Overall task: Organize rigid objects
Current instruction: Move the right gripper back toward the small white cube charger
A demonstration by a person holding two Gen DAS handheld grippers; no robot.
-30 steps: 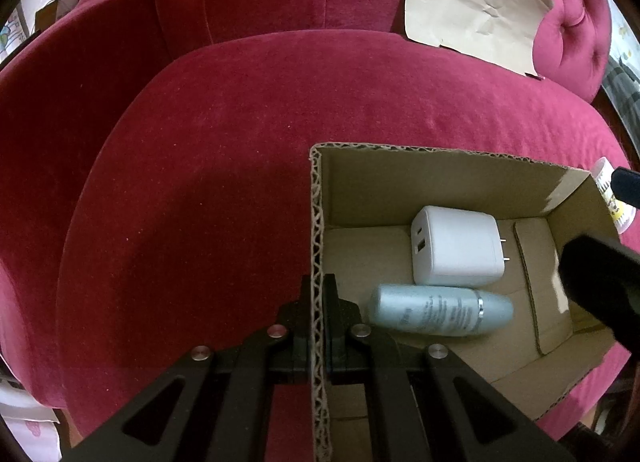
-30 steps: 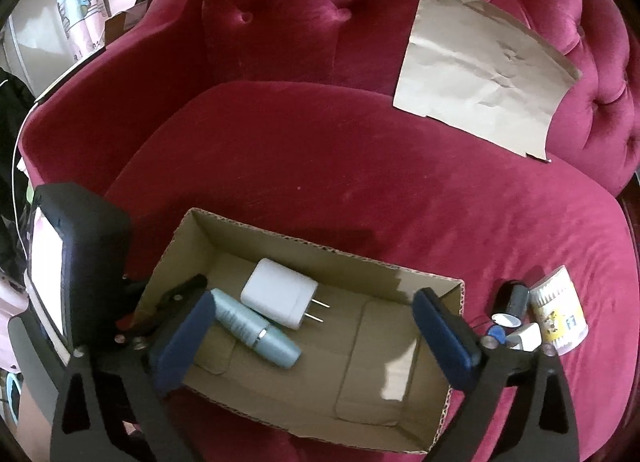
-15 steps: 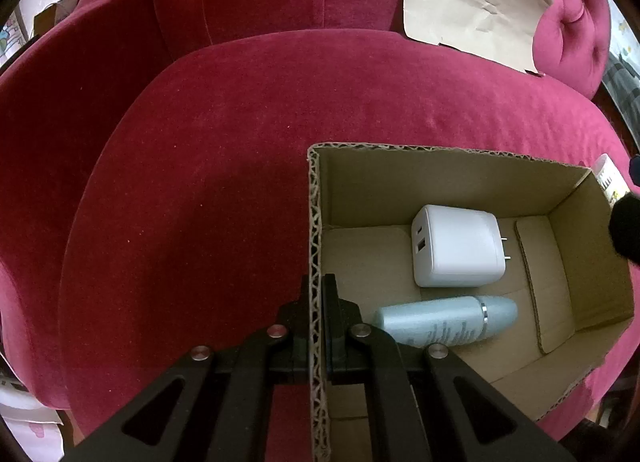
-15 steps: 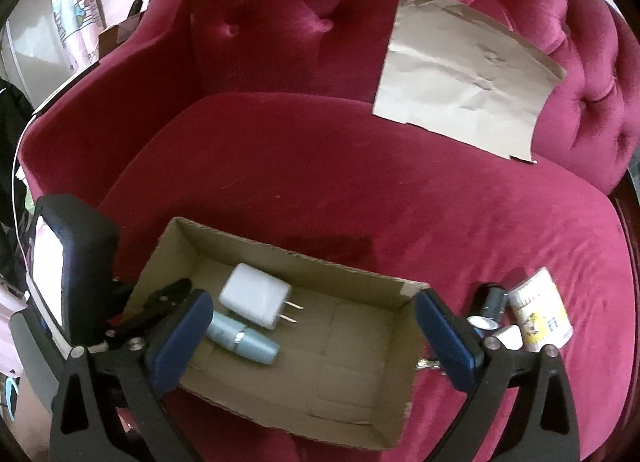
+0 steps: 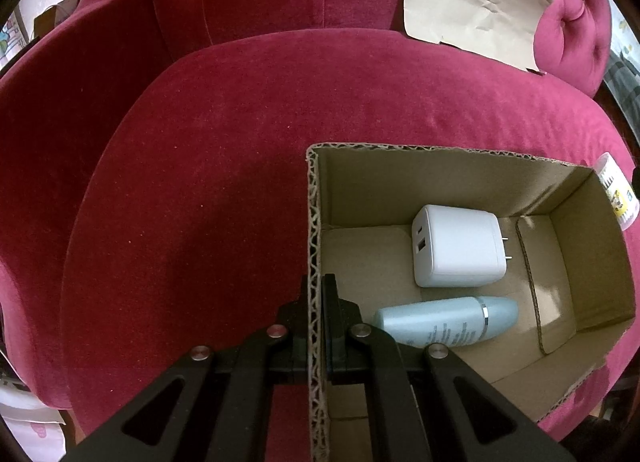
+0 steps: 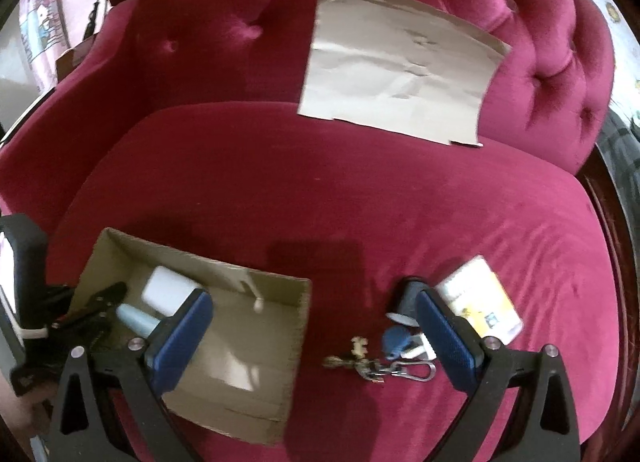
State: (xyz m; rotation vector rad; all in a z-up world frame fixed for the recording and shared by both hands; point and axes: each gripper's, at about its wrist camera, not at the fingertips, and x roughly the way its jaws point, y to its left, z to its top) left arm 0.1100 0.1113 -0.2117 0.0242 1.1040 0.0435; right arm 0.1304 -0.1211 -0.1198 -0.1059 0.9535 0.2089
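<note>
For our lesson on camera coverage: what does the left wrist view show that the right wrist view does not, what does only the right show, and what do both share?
Only the left wrist view shows the left hand-held gripper shut on the cardboard box wall, seen close up, and the charger's two ports.

Only the right wrist view shows the open right hand-held gripper, the keys and the small dark cylinder on the red sofa.

Both show the box, charger, pale blue bottle, yellow-labelled container and brown paper sheet.
</note>
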